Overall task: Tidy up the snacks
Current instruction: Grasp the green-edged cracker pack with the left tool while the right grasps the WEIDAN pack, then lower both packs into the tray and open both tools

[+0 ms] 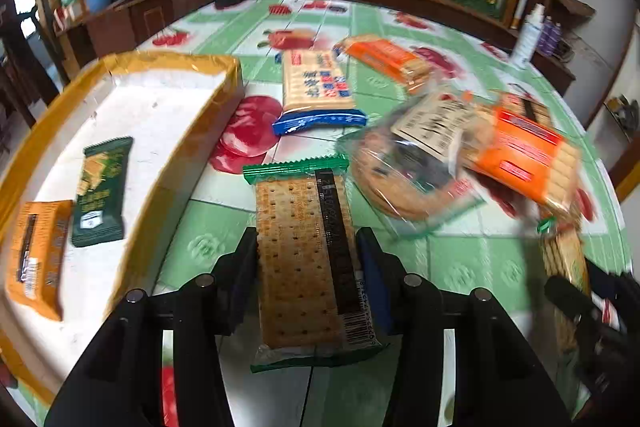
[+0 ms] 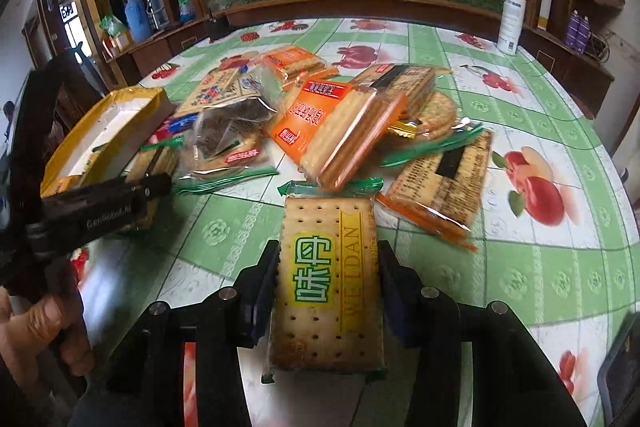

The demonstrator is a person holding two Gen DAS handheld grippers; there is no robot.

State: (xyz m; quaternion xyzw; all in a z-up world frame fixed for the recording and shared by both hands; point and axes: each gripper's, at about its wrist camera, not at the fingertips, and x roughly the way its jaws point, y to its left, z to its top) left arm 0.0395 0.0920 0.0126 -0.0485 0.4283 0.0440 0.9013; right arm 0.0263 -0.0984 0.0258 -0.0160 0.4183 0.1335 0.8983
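A round table under a green-checked cloth printed with red fruit stood before a dark wooden cabinet with a painted flower panel. The left gripper had its jaws pressed against the long edges of a green-ended cracker packet, back side up with the barcode strip showing; the right gripper was likewise clamped on a cracker packet, this one face up with a green-and-yellow label reading "WEILDAN". Outward from the left jaws lay a blue-ended cracker packet, a clear bag of round biscuits and orange-wrapped crackers, blurred. Only the left wrist view looked into the yellow-rimmed box, where a dark green packet and an orange packet lay apart on its white floor. The right wrist view showed that box only obliquely, but it alone showed the whole loose heap: orange crackers tilted atop others, and a packet lying back side up. It also caught the person's hand on the left gripper's handle, and a white spray bottle at the far edge.
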